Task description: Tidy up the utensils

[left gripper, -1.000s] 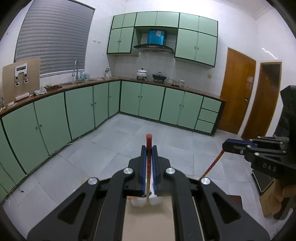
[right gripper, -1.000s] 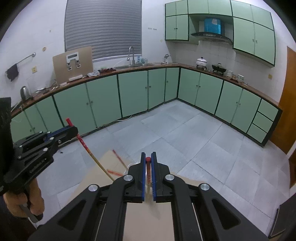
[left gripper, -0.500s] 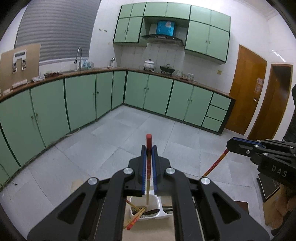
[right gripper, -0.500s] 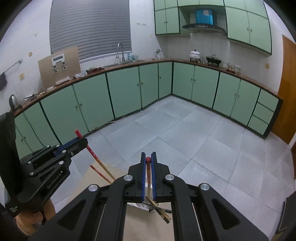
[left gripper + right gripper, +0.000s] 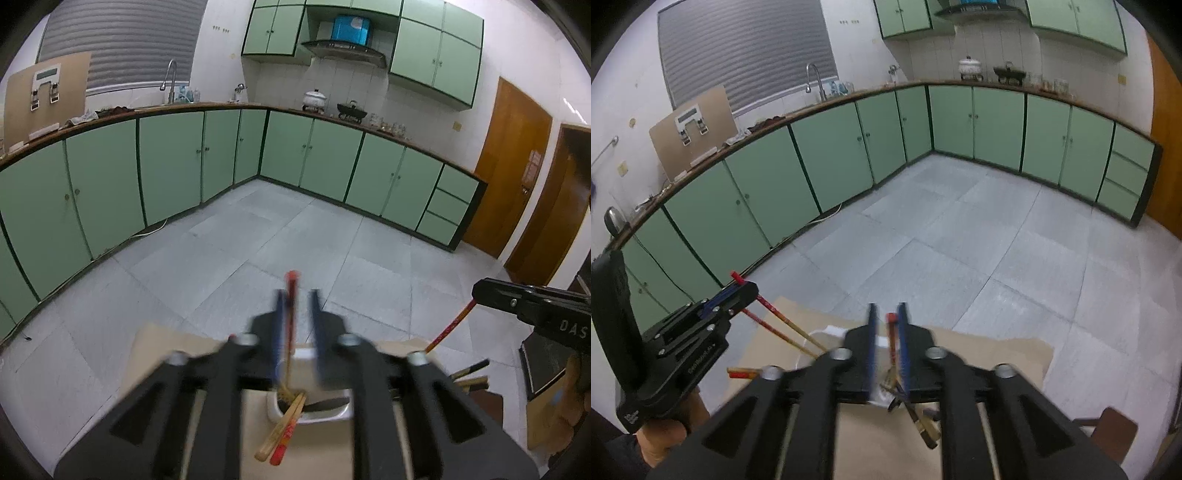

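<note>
My left gripper (image 5: 298, 295) has its jaws parted. A red-topped chopstick (image 5: 291, 306) leans against the left finger, its lower end in a white utensil holder (image 5: 314, 413) on the brown table (image 5: 166, 343). My right gripper (image 5: 886, 310) is also parted, with a red-topped chopstick (image 5: 892, 332) loose between the fingers, its tip down among utensils in the same holder (image 5: 827, 332). Each gripper shows in the other's view: the right one (image 5: 480, 291) and the left one (image 5: 746, 288).
Two more chopsticks (image 5: 280, 432) stick out of the holder toward me. Dark-handled utensils (image 5: 923, 424) lie in it too. Green cabinets (image 5: 166, 166) line the kitchen walls around a grey tiled floor (image 5: 295, 236). A wooden door (image 5: 509, 166) stands at the right.
Both grippers tilted down over the table and the utensil holder came into view. Both sets of jaws went from shut on their chopsticks to parted, and the chopsticks now stand in the holder.
</note>
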`<action>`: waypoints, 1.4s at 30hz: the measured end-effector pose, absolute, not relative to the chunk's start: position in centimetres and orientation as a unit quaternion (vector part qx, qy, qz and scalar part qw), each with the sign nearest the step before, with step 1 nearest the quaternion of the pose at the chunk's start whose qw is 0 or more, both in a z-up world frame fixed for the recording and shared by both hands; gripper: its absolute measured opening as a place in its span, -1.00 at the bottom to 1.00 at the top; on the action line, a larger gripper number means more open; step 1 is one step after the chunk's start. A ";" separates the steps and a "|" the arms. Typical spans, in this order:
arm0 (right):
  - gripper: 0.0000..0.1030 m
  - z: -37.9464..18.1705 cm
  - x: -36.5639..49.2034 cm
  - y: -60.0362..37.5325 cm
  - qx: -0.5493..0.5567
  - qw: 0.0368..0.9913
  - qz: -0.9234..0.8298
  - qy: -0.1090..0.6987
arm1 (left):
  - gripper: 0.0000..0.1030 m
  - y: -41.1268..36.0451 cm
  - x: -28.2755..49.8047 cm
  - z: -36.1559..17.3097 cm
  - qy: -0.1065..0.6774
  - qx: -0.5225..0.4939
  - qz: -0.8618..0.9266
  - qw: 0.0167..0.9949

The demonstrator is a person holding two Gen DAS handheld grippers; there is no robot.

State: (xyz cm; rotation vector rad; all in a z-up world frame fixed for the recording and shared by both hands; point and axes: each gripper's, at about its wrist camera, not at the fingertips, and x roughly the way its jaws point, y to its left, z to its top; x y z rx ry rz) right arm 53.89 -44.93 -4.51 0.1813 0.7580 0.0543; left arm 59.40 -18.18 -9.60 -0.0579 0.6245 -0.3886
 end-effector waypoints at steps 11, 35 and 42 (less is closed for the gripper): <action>-0.26 -2.8 49.2 -45.6 0.077 0.945 0.001 0.318 | 0.45 -15.1 56.4 -6.5 0.274 0.000 -0.156 0.949; 0.89 -13.5 25.4 -37.9 0.050 0.961 -0.089 0.257 | 0.86 -6.9 31.8 -14.5 0.318 0.013 -0.123 0.940; 0.89 -13.3 18.6 -34.9 0.054 0.957 -0.106 0.266 | 0.86 -4.2 24.8 -13.1 0.312 -0.003 -0.102 0.945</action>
